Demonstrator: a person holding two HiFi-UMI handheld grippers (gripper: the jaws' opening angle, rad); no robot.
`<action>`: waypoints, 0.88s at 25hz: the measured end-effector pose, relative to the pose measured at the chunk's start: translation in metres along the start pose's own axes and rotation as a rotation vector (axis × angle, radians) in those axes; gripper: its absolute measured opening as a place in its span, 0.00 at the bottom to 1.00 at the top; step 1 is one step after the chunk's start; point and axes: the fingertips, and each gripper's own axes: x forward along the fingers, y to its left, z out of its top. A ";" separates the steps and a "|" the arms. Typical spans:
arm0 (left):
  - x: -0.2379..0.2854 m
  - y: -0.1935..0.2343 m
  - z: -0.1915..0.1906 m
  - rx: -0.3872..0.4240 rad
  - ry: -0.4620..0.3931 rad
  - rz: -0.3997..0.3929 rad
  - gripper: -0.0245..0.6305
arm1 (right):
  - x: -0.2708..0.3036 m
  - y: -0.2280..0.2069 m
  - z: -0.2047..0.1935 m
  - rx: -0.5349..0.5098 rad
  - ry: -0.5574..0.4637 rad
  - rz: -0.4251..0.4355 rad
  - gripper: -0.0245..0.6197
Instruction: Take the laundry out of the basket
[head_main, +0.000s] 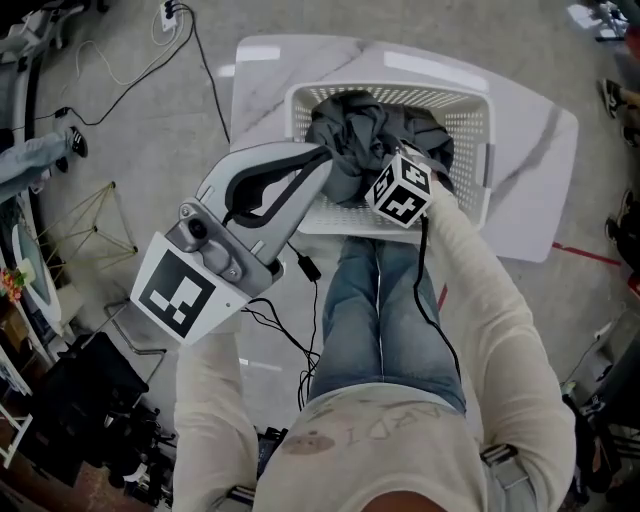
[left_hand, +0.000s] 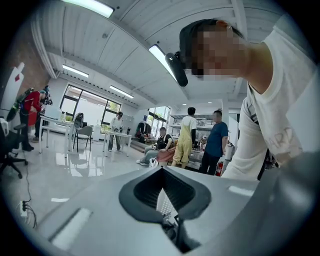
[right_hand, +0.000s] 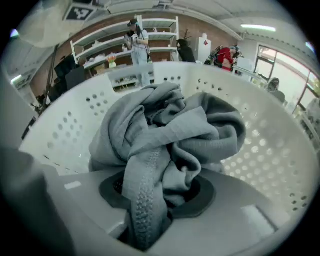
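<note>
Laundry (head_main: 365, 135) sitting in basket (head_main: 472, 118), right gripper (right_hand: 161, 197) clenching it; left gripper (head_main: 322, 158) hovering closed, empty, beside right; lifting-out apparently pending.

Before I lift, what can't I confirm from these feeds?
Basket floor: head view, covered by the grey zip-up garment; more laundry beneath can't be told.
Left hand-held gripper tips: head view, against the garment; whether they pinch cloth is unclear.
Right hand-held gripper jaws: head view, hidden by its marker cube; its own view shows them shut on the garment.
</note>
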 end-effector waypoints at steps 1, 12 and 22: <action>-0.002 -0.003 0.006 0.006 -0.002 0.003 0.04 | -0.016 0.000 0.009 0.024 -0.041 -0.001 0.33; -0.017 -0.055 0.102 0.089 -0.082 0.025 0.04 | -0.239 -0.008 0.101 0.257 -0.524 -0.135 0.34; -0.039 -0.109 0.191 0.155 -0.174 0.055 0.04 | -0.436 0.007 0.139 0.313 -0.859 -0.322 0.34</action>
